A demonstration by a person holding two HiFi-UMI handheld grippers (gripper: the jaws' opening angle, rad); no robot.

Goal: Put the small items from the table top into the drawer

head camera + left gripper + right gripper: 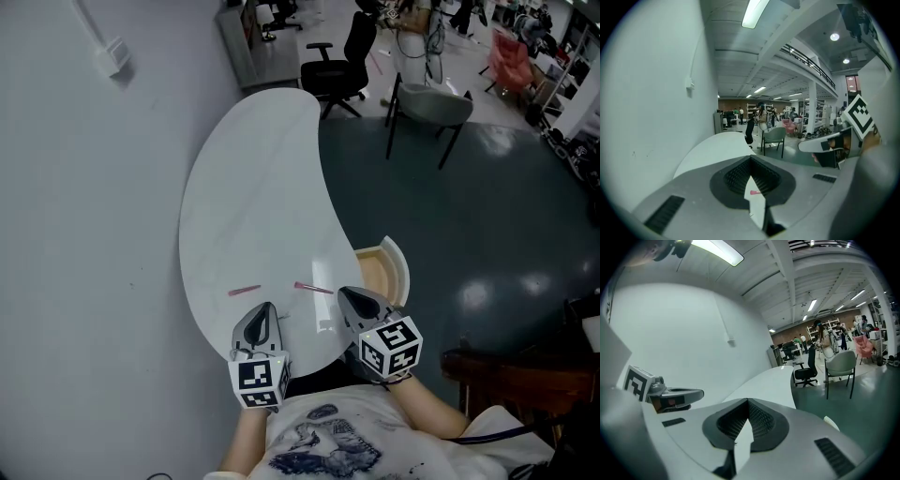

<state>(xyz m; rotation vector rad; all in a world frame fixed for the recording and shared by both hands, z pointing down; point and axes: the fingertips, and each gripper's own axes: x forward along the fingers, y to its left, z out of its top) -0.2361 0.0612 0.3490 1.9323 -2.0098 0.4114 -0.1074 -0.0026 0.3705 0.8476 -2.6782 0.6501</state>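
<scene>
The white curved table [253, 187] runs along the wall. At the table's near right edge one drawer [402, 270] stands pulled out, and only its bare wooden bottom shows. Two hand-held grippers hang over the table's near end. The left gripper [269, 307] has its jaws together at the tips with nothing between them, and so does the right gripper [343, 293], which is just beside the drawer. Two thin pink items lie on the table top, just ahead of the grippers: the left pink item [245, 291] and the right pink item [312, 288], well apart.
</scene>
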